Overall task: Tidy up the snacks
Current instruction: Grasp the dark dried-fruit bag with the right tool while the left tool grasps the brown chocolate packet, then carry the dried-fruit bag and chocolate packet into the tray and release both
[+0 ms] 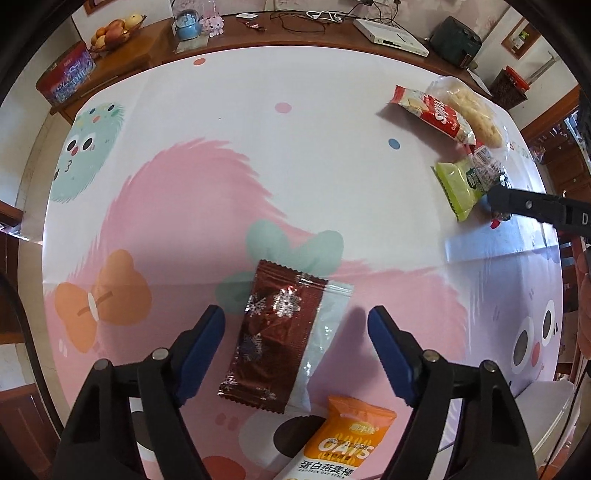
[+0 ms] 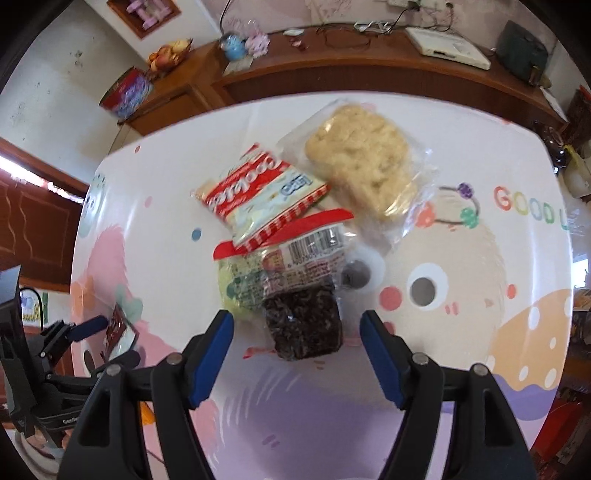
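Note:
My left gripper (image 1: 295,325) is open above a brown snowflake wrapper (image 1: 271,336) that lies on a clear packet (image 1: 325,339); an orange oat bar (image 1: 340,439) lies just below. My right gripper (image 2: 297,332) is open over a dark brown cake in clear wrap (image 2: 304,321). Behind the cake lie a green packet (image 2: 240,284), a red-and-white cookie bag (image 2: 258,199) and a pale rice cake in clear wrap (image 2: 362,158). The same pile shows at the far right in the left wrist view (image 1: 450,122). The left gripper shows at the left edge of the right wrist view (image 2: 88,328).
The snacks lie on a table with a cartoon cloth (image 1: 314,147). Behind it a wooden sideboard (image 1: 258,37) holds a fruit bowl (image 1: 114,33), a red tin (image 1: 66,77), a white box (image 1: 391,35) and cables.

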Tool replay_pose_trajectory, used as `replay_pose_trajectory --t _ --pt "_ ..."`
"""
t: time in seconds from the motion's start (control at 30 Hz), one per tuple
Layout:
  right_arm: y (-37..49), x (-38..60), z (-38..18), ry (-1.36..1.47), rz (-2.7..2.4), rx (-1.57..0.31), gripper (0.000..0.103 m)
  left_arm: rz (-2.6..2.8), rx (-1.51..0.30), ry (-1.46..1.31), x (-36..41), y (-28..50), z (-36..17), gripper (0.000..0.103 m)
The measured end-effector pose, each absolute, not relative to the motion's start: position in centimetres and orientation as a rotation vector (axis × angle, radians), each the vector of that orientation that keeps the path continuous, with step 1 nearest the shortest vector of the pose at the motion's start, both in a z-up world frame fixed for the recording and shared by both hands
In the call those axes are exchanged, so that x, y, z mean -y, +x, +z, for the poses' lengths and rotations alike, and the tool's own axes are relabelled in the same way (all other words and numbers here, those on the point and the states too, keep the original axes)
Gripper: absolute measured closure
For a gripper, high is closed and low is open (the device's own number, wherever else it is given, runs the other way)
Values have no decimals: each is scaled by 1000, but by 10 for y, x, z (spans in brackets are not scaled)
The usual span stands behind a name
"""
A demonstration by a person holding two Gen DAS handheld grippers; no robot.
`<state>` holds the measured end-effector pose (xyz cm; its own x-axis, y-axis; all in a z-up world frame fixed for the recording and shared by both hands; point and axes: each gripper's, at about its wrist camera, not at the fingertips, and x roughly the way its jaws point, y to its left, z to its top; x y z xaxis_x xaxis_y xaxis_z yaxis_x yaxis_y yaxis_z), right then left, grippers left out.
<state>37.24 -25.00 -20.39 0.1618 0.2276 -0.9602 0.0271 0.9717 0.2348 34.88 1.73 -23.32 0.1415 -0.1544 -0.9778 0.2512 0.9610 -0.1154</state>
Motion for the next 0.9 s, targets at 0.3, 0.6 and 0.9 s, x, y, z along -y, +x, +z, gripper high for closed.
replay_pose_trajectory --t 0.3,0.6,0.9 --pt "370 241 -207 187 114 -1397 40 -249 -1370 169 -6 343 -228 54" --pt "348 241 -196 158 113 -1396 56 -258 -1341 130 -7 325 -215 77" --pt "303 243 -125 194 158 -1278 56 -263 -1210 97 -10 284 -138 78"
